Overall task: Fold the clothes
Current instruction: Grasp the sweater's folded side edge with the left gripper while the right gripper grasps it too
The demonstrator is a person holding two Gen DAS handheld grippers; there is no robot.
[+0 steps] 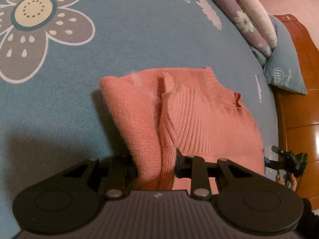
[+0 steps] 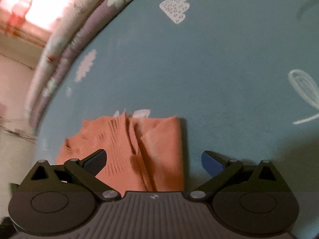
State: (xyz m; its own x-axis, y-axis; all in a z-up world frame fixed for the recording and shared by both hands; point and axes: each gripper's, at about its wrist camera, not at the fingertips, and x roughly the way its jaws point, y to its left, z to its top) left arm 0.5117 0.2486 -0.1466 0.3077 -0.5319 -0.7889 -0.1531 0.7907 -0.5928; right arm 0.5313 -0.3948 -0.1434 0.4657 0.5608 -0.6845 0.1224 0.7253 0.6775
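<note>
A salmon-pink ribbed knit sweater [image 1: 191, 119] lies folded on the blue bed sheet [image 1: 129, 39]. My left gripper [image 1: 156, 166] is shut on a raised fold of the sweater's near edge, with the knit bunched between its fingers. In the right wrist view the same sweater [image 2: 135, 149] lies flat below my right gripper [image 2: 153, 160], which hangs open, its blue-padded fingers [image 2: 212, 162] spread wide over the garment's near part and holding nothing. The right gripper [image 1: 287, 162] also shows at the right edge of the left wrist view, in a person's hand.
The sheet bears a big flower print [image 1: 33, 25]. A rolled floral quilt [image 1: 249, 14] and a blue pillow [image 1: 285, 73] lie along the far side. A wooden bed frame [image 1: 301, 109] borders the right. A bright window [image 2: 33, 4] is at upper left.
</note>
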